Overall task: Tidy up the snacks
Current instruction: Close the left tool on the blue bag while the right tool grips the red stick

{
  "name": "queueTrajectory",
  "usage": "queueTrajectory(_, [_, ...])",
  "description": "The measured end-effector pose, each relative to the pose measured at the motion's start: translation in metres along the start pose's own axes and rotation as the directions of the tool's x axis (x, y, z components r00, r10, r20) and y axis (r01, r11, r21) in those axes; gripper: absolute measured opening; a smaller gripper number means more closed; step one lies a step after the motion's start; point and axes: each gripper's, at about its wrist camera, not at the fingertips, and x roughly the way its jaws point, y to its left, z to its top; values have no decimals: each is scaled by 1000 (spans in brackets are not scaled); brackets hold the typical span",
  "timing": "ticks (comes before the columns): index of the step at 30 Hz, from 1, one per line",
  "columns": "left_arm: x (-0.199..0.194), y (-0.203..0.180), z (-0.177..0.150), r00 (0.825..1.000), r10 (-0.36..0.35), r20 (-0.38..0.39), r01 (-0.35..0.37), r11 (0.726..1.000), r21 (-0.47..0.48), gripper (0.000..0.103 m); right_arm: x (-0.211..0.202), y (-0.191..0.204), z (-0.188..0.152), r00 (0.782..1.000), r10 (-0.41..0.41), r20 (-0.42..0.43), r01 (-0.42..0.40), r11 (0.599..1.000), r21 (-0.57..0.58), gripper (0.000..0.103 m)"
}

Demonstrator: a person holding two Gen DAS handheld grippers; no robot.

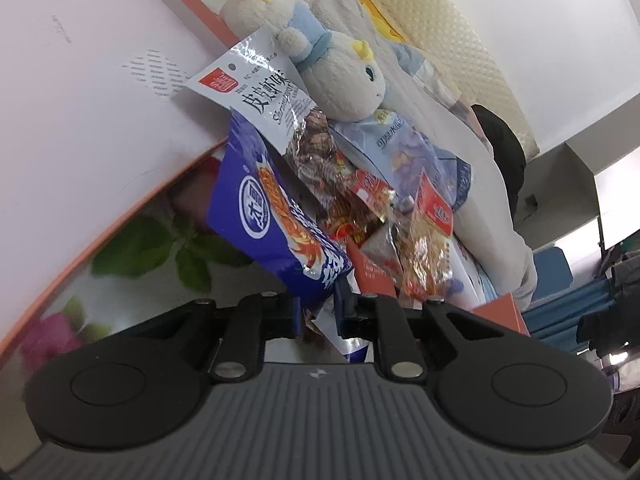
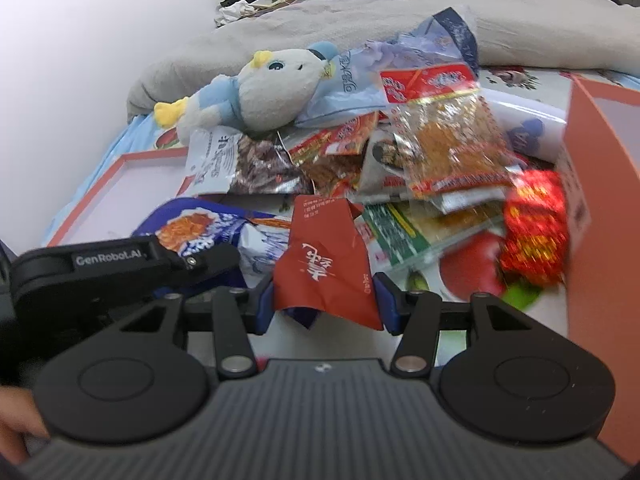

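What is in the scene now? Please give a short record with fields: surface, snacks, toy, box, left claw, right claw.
surface: bed with floral sheet
snacks: heap of packets in the middle
toy: plush lying at the heap's far edge
box: orange box at right, beside the heap
left claw: shut on blue packet
right claw: shut on red packet

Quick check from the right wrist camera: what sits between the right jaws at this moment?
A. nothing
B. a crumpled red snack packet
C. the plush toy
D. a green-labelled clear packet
B: the right gripper has its blue-padded jaws on either side of the crumpled red snack packet, touching its edges, while the plush toy lies farther back on the pile.
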Motion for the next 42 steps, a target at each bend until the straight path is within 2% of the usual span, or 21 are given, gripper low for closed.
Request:
queueTrajectory(9, [-41,0,-26,998,-8,-59,12,997,73,16,-37,-1,-41,997,-66,-30,66,998,-1,53])
queueTrajectory(18, [-87,2,-49,991,-3,-132,25,987,160,15,-72,2,-88,993,-89,-73,90,996,8,52])
queueTrajectory(21, [-99,6,-52,988,-1,-155,28,985,172,15,-83,3,-99,992,-94,-83,95,995,9,52])
queueTrajectory(26, [-107,20,-53,984,16,-176,7,992,128,17,-90,-1,-113,990,-94,-103,100,993,62,53])
queueTrajectory(27, [-107,22,-52,984,20,-179,2,993,121,19,-89,-2,-114,990,-87,-108,94,993,69,53])
queueTrajectory(29, [-105,25,-50,981,28,-193,-6,994,109,30,-89,-2,-114,991,-78,-110,87,993,79,61])
queueTrajectory(30, [-104,27,-49,979,31,-203,-13,996,91,47,-88,-1,-114,991,-80,-107,89,993,83,70])
queueTrajectory(31, [-104,29,-48,977,28,-212,-13,997,72,65,-89,-1,-113,992,-83,-97,91,992,82,75])
queueTrajectory(33, [-104,33,-46,978,5,-208,4,999,43,75,-88,1,-110,994,-80,-78,85,994,62,75])
queueTrajectory(37, [-100,34,-47,978,23,-208,-19,1000,20,83,-84,7,-98,993,-117,-26,117,993,-21,75])
queueTrajectory(39, [-97,35,-47,977,31,-211,-31,1000,4,84,-81,10,-92,989,-148,0,147,986,-72,75])
queueTrajectory(42, [-94,36,-49,976,50,-210,-52,999,-5,84,-73,11,-86,988,-151,26,153,978,-140,75])
